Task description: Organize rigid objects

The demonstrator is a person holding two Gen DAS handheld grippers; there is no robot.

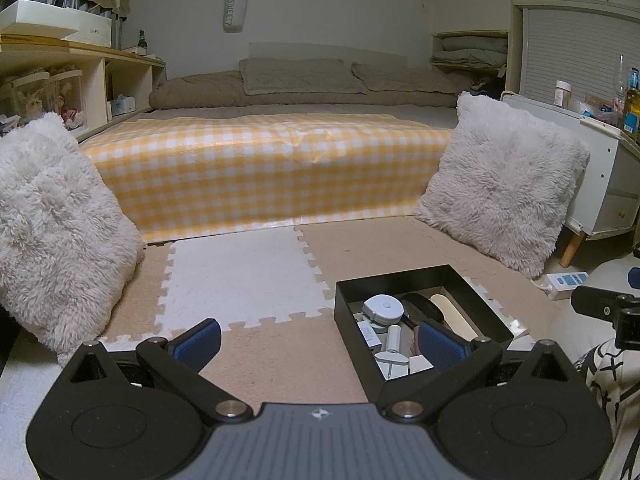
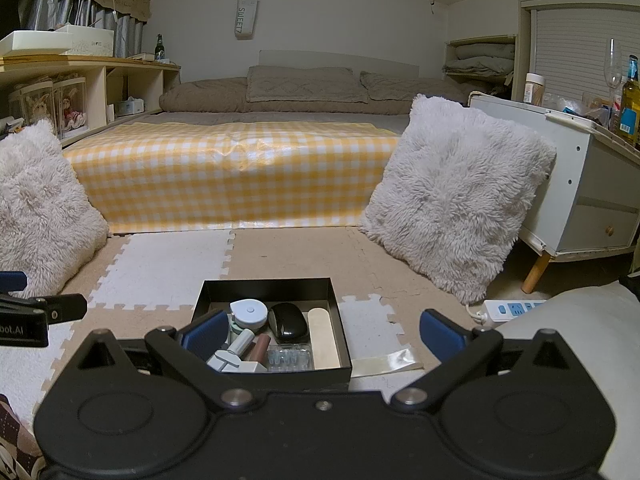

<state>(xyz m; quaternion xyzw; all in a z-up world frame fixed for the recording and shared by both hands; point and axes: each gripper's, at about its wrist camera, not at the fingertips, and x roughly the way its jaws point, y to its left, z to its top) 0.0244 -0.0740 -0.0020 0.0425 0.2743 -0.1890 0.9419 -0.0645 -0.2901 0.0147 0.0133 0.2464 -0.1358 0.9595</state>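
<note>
The black box (image 2: 272,370) of small items sits just before the wide-open, empty right gripper (image 2: 322,334).

My grippers are matt black plastic with bright metal pivot pins, and their pads (image 2: 204,334) look like ribbed blue rubber. The box (image 2: 224,283) is matt black card with a tan paper floor. Inside it the mouse (image 2: 289,322) shines glossy black and the blister pack (image 2: 289,357) is clear plastic. The mat (image 2: 288,252) is rough foam, the cushion (image 2: 456,204) shaggy cloth, the checked cover (image 2: 224,176) glossy plastic sheet.
</note>
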